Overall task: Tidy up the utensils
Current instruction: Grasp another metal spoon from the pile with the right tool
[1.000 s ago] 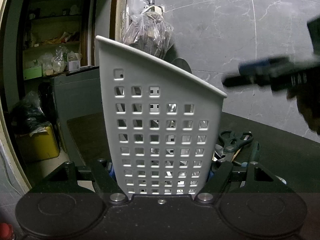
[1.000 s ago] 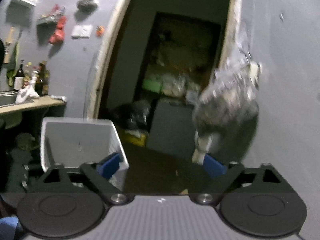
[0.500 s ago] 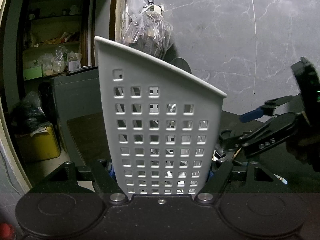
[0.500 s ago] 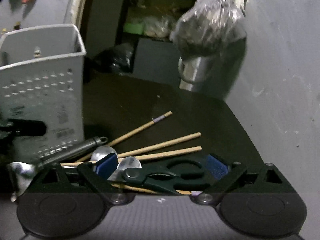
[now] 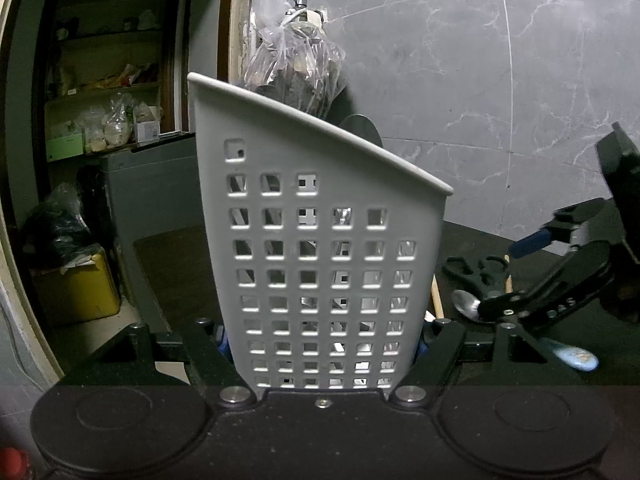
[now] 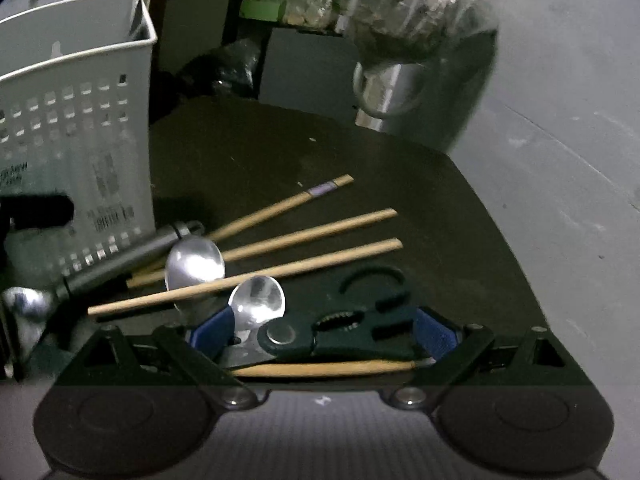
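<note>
A white perforated utensil basket (image 5: 320,240) stands upright on the dark table, and my left gripper (image 5: 322,340) is shut on its two sides. The basket (image 6: 76,128) also shows at the left of the right wrist view. My right gripper (image 6: 324,334) hangs open low over a pile of utensils, its blue pads (image 6: 212,332) on either side of black scissors (image 6: 352,332) without pressing them. Two metal spoons (image 6: 195,264), several wooden chopsticks (image 6: 304,240) and a grey-handled tool (image 6: 120,256) lie beside the scissors. From the left wrist view the right gripper (image 5: 500,278) reaches in from the right.
A plastic bag (image 6: 420,8) hangs over a steel mug (image 6: 388,92) at the table's far corner. A grey marble wall (image 5: 480,80) runs along the right. A blue-and-white spoon (image 5: 576,358) lies near the front. Left of the table (image 6: 280,152) is a doorway with shelves (image 5: 108,100).
My right gripper has tipped downward from facing the doorway and sunk onto the utensil pile, ending around the scissors. The left gripper and basket have stayed put.
</note>
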